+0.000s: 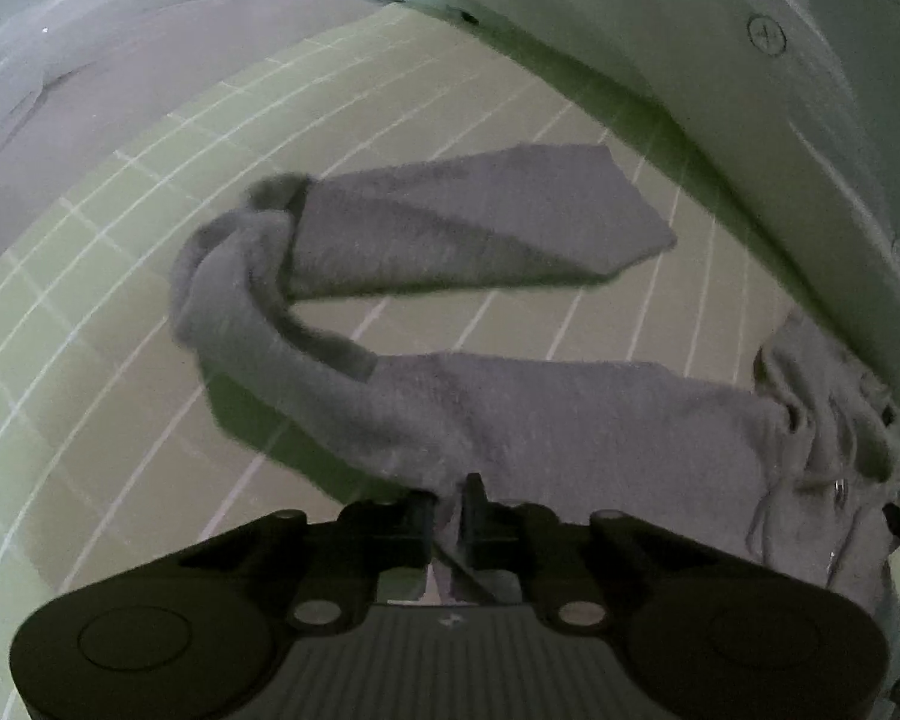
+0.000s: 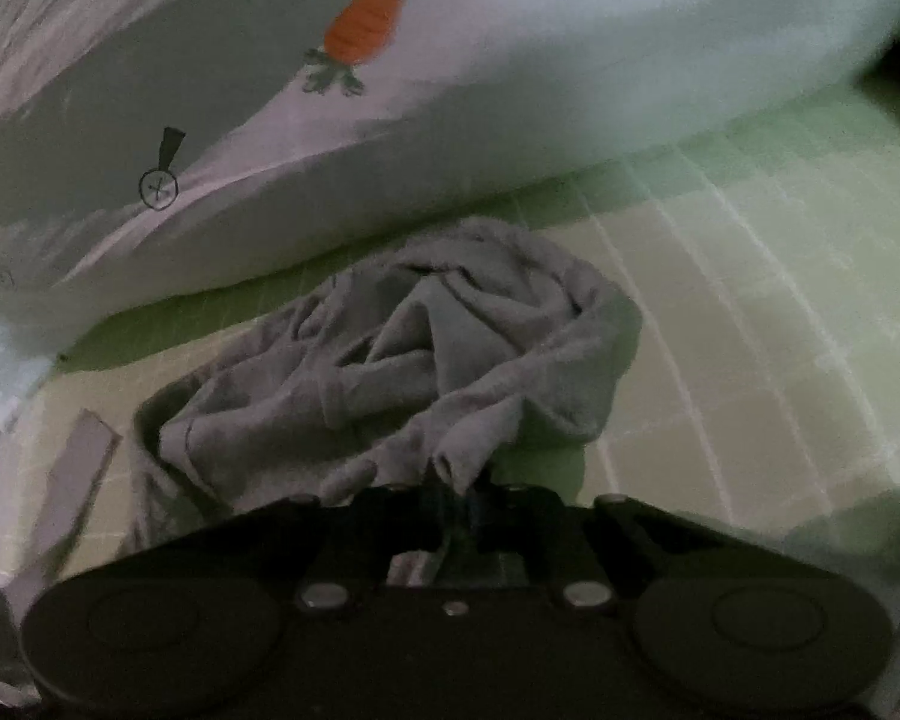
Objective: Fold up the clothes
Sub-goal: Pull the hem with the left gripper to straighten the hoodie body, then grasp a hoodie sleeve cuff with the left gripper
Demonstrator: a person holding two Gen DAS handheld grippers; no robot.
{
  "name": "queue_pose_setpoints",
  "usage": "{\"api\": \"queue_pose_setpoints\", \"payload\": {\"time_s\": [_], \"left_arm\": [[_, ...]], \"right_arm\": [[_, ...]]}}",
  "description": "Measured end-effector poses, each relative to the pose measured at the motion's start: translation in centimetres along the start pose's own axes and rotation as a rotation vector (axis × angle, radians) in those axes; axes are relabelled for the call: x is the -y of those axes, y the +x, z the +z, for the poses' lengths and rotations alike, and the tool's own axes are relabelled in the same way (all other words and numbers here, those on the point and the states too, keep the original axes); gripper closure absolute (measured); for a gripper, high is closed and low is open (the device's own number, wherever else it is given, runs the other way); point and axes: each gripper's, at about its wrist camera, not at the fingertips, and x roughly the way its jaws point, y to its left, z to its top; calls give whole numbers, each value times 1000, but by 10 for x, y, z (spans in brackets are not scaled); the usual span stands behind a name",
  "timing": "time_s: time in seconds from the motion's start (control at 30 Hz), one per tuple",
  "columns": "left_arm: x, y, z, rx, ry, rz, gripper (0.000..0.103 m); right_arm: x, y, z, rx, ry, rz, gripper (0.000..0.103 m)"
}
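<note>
Grey sweatpants (image 1: 510,408) lie on a pale green checked sheet (image 1: 120,312), one leg doubled back in a loop. My left gripper (image 1: 448,495) is shut on the lower edge of the leg, cloth pinched between its jaws. The drawstring waist (image 1: 834,420) bunches at the right. In the right wrist view the same grey sweatpants (image 2: 402,360) sit crumpled in a heap. My right gripper (image 2: 459,495) is shut on a fold of that heap at its near edge.
A white quilt (image 2: 510,78) with a carrot print (image 2: 369,15) and button drawings rises behind the pants and runs along the right side as the white quilt (image 1: 720,90) in the left wrist view. Bare green sheet (image 2: 750,330) spreads to the right of the heap.
</note>
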Motion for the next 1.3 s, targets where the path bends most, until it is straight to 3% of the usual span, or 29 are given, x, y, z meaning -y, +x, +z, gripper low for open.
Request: {"api": "queue_pose_setpoints", "payload": {"time_s": [0.1,0.27,0.33,0.43,0.53,0.63,0.73,0.87,1.2,1.27,1.3], "left_arm": [[11,4,15,33,23,-29,93],[28,7,23,29,86,-20,85],[25,1,14,24,121,-31,66],[10,-18,-9,9,156,-54,48],[-6,-34,-33,-12,197,-58,44],[-23,-47,-65,-54,226,-50,44],[-40,-55,-91,-91,195,-64,44],[-52,-64,-116,-88,149,-71,43],[-54,-85,-159,-67,114,-67,45],[-53,-87,-164,-51,122,-42,54],[-51,-88,-165,-48,134,-16,66]], "right_arm": [[-3,7,22,54,-33,-53,97],[-1,12,41,32,-28,-21,92],[1,-11,28,68,-57,-42,51],[13,-54,0,110,-64,-54,38],[39,-96,-40,82,1,-72,36],[61,-129,-80,25,60,-89,36],[75,-151,-116,-40,82,-87,36],[81,-172,-147,-95,141,19,36],[70,-186,-189,-215,39,173,37],[70,-188,-194,-238,26,212,53],[71,-189,-196,-265,31,244,82]]}}
